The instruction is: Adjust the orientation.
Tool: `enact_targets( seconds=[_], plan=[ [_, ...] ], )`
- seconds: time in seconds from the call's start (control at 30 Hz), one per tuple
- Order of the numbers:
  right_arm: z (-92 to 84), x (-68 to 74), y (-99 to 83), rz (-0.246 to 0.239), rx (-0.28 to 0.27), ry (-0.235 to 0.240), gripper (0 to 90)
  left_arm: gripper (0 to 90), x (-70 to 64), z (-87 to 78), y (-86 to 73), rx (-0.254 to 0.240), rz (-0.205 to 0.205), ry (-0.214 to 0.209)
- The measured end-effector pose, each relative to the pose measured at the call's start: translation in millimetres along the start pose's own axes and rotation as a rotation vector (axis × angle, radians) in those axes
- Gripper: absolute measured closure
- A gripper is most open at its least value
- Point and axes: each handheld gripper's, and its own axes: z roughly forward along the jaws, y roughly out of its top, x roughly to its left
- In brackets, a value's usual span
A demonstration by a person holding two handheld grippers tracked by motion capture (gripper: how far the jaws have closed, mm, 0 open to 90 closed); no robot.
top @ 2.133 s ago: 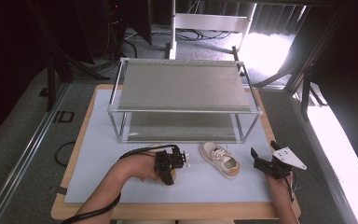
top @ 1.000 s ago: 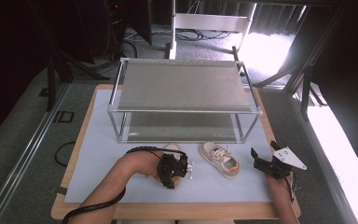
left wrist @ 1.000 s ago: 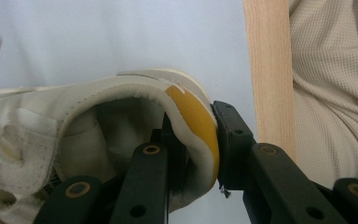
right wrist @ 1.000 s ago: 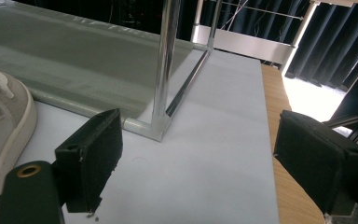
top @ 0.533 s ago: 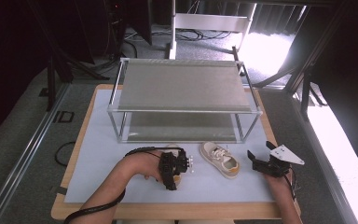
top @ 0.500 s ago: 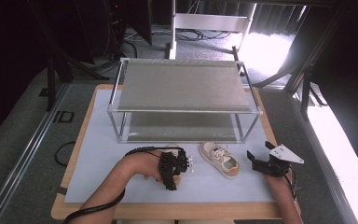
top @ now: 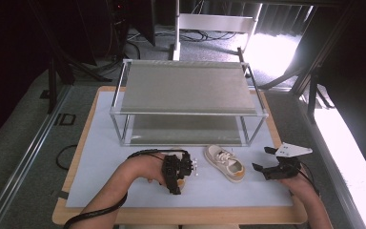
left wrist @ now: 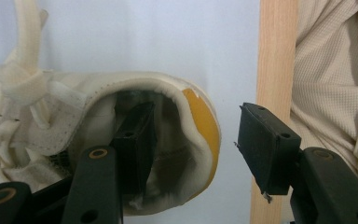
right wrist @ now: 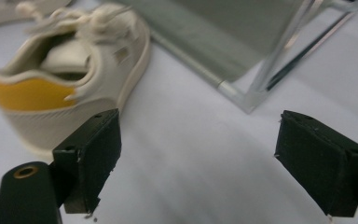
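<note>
The left gripper [top: 175,177] hangs over the near shoe [left wrist: 65,93] at about 6 o'clock on the pale mat [top: 119,176]. In the left gripper view one jaw sits down inside the shoe's opening while the other stands outside the yellow heel tab [left wrist: 205,121]. So the heel wall is between them, but there's daylight on the outer side! These jaws have just been opening, and nothing is pinched: the shoe lies loose on the mat, its laces [left wrist: 18,79] bunched off at 9 o'clock in that view. That straddle reads like a heel grip let go, or one being lined up afresh. Over at 3 o'clock from that hand lies the second shoe [top: 225,163], toe towards the rack [top: 186,113]. The right gripper [top: 262,159] waits further out at 3 o'clock, jaws spread wide and empty, aimed at that yellow heel, ready for its own pick, I'd say. The two-tier rack stands at 12 o'clock, both shelves bare, the likely home for the pair. In the way? The rack's front corner post sits just ahead of the right gripper, and the wooden table edge [left wrist: 275,56] and the person's cream shirt [left wrist: 331,70] crowd the left one at 3 o'clock in its view.
</note>
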Motion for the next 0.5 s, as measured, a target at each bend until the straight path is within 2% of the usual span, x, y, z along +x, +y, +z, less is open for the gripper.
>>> enact_targets(
  seconds=[0.07,0.13,0.2,0.37,0.43,0.5],
  plan=[
    [-1.2,1.5,5.2,-0.038,0.059,0.034,14.5,46.0,-0.6,-0.3,-0.2,-0.001,0.011,0.008],
    [-1.6,2.1,7.0,-0.044,0.074,0.041,15.2,46.0,-0.7,-0.4,-0.4,-0.001,0.008,0.002],
    [-3.0,4.1,12.2,-0.076,0.121,0.064,16.1,46.1,-1.5,-0.1,-0.9,0.005,0.006,-0.001],
    [-3.9,8.0,26.4,-0.141,0.295,0.132,16.3,46.1,-2.2,0.0,-1.6,0.007,0.002,0.002],
    [-3.0,10.5,30.0,-0.164,0.365,0.159,19.6,46.1,-2.2,-0.3,-2.0,0.011,0.006,0.002],
    [-1.0,13.6,33.5,-0.206,0.450,0.180,19.5,46.1,-2.8,0.0,-2.4,0.012,0.003,-0.001]
  ],
)
